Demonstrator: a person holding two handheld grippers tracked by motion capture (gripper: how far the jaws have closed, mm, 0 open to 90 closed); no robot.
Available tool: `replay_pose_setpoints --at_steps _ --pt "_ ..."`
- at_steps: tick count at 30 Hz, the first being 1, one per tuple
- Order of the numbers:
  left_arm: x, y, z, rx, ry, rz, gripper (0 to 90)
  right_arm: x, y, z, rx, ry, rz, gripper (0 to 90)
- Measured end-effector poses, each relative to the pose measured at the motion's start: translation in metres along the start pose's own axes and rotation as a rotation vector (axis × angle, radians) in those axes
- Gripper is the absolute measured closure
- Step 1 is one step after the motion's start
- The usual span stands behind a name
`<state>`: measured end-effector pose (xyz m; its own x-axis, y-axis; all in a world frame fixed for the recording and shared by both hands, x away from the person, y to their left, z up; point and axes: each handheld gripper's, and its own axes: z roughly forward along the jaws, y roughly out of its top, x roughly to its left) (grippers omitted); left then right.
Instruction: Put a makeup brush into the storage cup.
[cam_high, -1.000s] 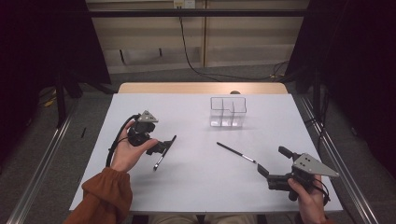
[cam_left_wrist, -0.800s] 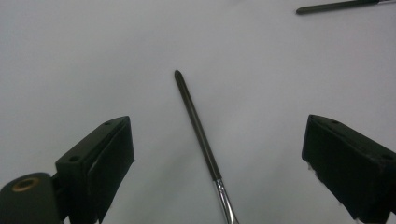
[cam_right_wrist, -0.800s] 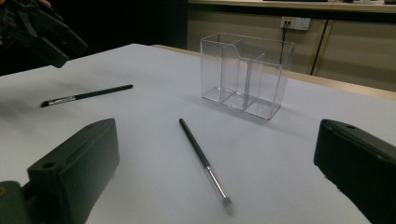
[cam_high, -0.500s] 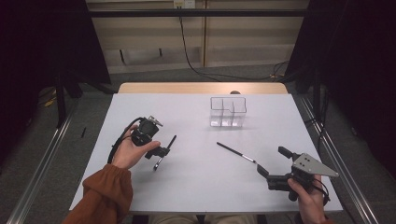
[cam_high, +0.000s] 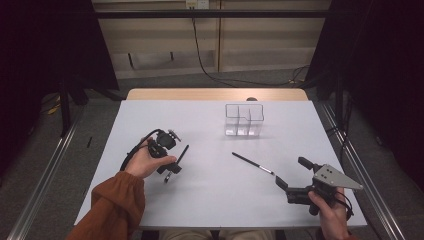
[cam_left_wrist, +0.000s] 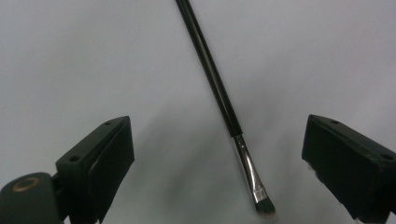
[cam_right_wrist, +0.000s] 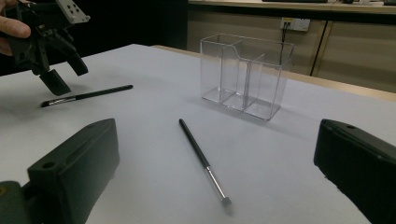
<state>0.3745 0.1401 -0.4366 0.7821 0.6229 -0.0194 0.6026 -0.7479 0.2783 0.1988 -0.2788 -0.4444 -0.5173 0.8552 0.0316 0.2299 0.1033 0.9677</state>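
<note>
L gripper (cam_high: 171, 167) hangs w/ jaws spread wide over the white table (cam_high: 210, 200), gripping nothing. Left brush (cam_left_wrist: 219, 93) lies flat between them, bristles nearest the camera. Best to drop straight down, centre on the black handle above the ferrule, then close.

The right gripper (cam_right_wrist: 215, 186) had its jaws wide apart, a brush (cam_right_wrist: 203, 159) lying on the table (cam_right_wrist: 299, 163) between them — bristles nearest. Beyond stood a clear organizer (cam_right_wrist: 246, 77). Far left, the left gripper (cam_right_wrist: 49, 44) hung just above a second brush (cam_right_wrist: 86, 95).
</note>
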Motion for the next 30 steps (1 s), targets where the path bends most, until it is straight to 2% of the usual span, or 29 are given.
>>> replay_pose_setpoints --at_steps 3,8,9,11,13,15,16,17,18,20,21,23,24,25,27,30 --pt "-0.001 0.001 0.001 0.010 0.000 0.004 8.1 0.000 0.000 0.000 0.002 0.000 -0.002 0.0" --pt "0.000 0.002 0.002 0.022 0.006 -0.013 5.3 0.000 0.000 0.000 0.000 -0.003 0.000 0.0" --pt "-0.001 0.002 0.003 0.043 0.020 -0.008 5.6 0.000 0.000 0.000 0.003 -0.003 -0.002 0.0" --pt "-0.001 0.002 0.003 0.044 0.029 -0.010 6.2 0.000 0.000 0.000 0.003 -0.003 -0.002 0.0" --pt "-0.001 0.002 0.004 0.067 0.031 -0.018 7.3 0.000 0.000 0.000 0.002 -0.002 -0.002 0.0" --pt "-0.001 0.003 0.006 0.076 0.013 -0.035 14.8 0.001 0.000 0.001 0.003 -0.003 -0.003 0.0" --pt "-0.001 0.003 0.007 0.079 0.017 -0.046 17.1 0.000 0.000 0.000 0.003 -0.004 -0.001 0.0" --pt "-0.001 0.004 0.008 0.093 0.011 -0.042 18.1 0.000 0.000 0.000 0.003 -0.005 -0.002 0.0" --pt "-0.001 0.004 0.009 0.093 0.008 -0.053 18.1 0.000 0.000 0.000 0.003 -0.005 -0.002 0.0" --pt "-0.002 0.005 0.011 0.113 -0.013 -0.045 26.3 0.000 0.000 0.000 0.003 -0.005 -0.003 0.0" --pt "-0.003 0.006 0.012 0.130 -0.023 -0.059 32.5 0.000 0.000 0.000 0.002 -0.006 0.002 0.0" --pt "-0.004 0.007 0.012 0.131 -0.024 -0.060 33.7 0.000 0.000 0.000 0.002 -0.006 0.001 0.0" --pt "-0.005 0.007 0.012 0.143 -0.009 -0.047 33.7 0.000 0.000 0.000 0.002 -0.006 -0.001 0.0" --pt "-0.006 0.007 0.012 0.137 0.001 -0.064 38.6 0.000 0.000 0.000 0.003 -0.005 0.001 0.0" --pt "-0.006 0.007 0.012 0.138 0.004 -0.070 42.4 0.001 0.000 0.000 0.003 -0.006 0.001 0.0" --pt "-0.008 0.009 0.012 0.155 0.006 -0.064 45.6 0.001 0.000 0.000 0.003 -0.005 0.000 0.0"
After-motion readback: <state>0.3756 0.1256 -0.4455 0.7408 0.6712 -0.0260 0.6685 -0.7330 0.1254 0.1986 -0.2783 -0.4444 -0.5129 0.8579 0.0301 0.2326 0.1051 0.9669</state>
